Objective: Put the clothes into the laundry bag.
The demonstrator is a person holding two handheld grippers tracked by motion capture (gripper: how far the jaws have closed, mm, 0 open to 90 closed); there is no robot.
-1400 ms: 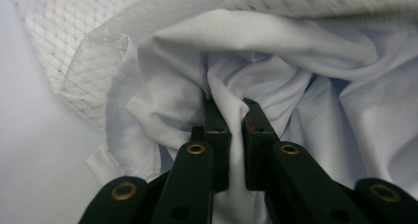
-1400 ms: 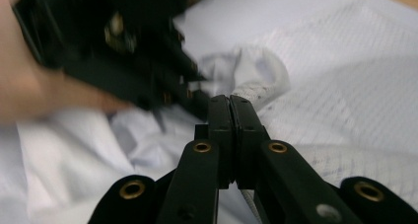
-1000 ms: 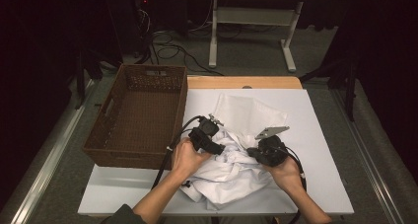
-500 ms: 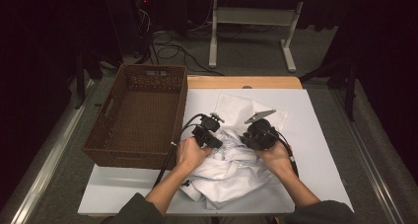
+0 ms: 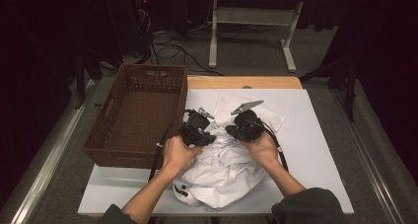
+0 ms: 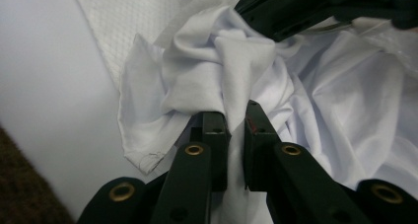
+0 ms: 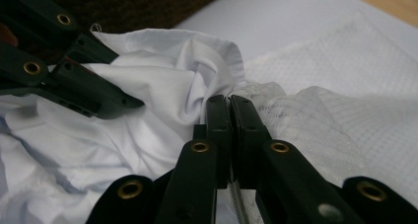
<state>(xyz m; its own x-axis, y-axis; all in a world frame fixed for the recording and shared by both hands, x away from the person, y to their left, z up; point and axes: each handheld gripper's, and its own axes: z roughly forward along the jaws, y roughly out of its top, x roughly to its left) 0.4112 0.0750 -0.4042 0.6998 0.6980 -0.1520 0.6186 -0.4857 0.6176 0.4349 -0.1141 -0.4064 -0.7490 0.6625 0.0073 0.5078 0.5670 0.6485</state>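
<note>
No readable writing. White, crumpled cloth (image 5: 224, 167) heaped on tabletop (image 5: 315, 150) beside basket (image 5: 138, 115). Left claw (image 6: 235, 116) just closing, pinching a fold; right claw (image 7: 229, 105) clamped on its edge.

We see a plain white cloth (image 5: 224, 172), a white waffle-patterned sheet (image 5: 261, 116), a dark brown woven basket (image 5: 138, 115), black tongs (image 6: 235, 130) and a pale surface (image 5: 320, 135).
</note>
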